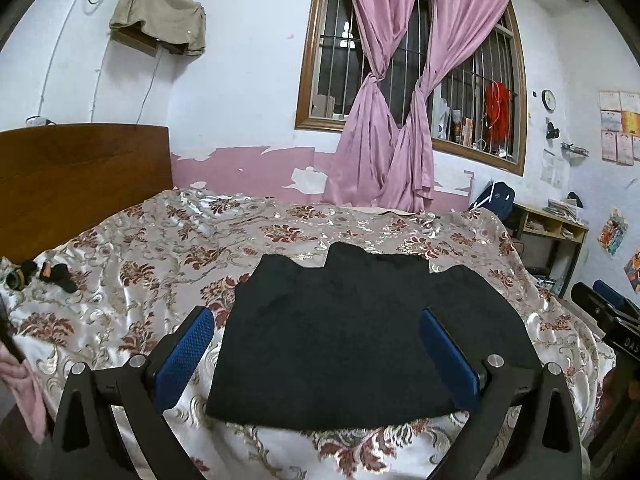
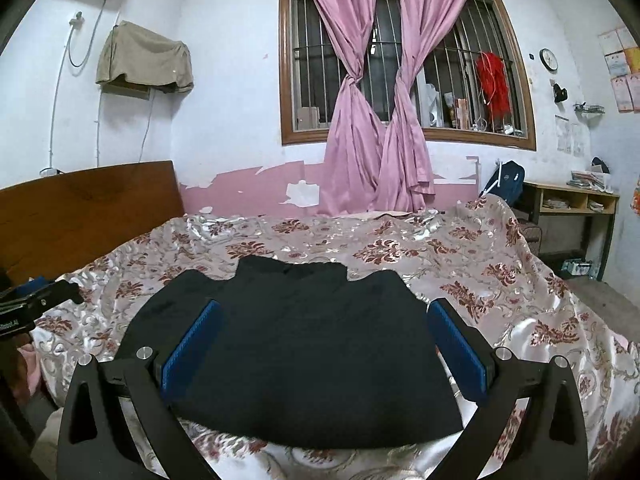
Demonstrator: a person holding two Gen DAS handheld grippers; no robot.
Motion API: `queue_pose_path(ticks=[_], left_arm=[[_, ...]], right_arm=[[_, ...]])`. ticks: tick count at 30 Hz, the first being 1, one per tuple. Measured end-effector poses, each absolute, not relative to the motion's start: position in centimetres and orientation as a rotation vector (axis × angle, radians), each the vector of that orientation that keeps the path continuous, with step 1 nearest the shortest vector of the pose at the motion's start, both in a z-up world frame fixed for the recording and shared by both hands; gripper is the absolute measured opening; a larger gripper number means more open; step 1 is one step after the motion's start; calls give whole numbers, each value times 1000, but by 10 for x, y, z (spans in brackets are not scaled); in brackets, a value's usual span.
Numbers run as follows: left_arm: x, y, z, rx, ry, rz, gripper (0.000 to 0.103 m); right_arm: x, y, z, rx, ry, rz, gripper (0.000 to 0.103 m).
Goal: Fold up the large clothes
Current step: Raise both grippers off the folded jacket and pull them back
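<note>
A black garment lies flat in a compact, roughly rectangular shape on the floral bedspread, its collar end toward the window. My left gripper hovers over the garment's near left part, open, with nothing between its blue pads. In the right wrist view the same black garment fills the middle of the frame. My right gripper is open above it, both blue pads apart and free of cloth. The other gripper's black body shows at the left edge.
A wooden headboard stands at the left of the bed. Small dark items lie on the bedspread near the headboard. Pink curtains hang at the barred window. A desk with shelves stands right of the bed.
</note>
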State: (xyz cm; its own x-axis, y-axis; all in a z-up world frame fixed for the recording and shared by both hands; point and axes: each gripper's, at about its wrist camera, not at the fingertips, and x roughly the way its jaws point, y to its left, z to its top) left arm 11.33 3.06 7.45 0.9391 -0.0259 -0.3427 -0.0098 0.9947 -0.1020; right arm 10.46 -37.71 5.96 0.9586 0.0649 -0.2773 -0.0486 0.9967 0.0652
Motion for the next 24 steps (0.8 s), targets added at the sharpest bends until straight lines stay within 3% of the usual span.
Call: queue_pose_path(ticks=[24], left_arm=[[57,4,19,-54,391,-48,103]], right_arm=[[30,-344,8,-5,277,72,101]])
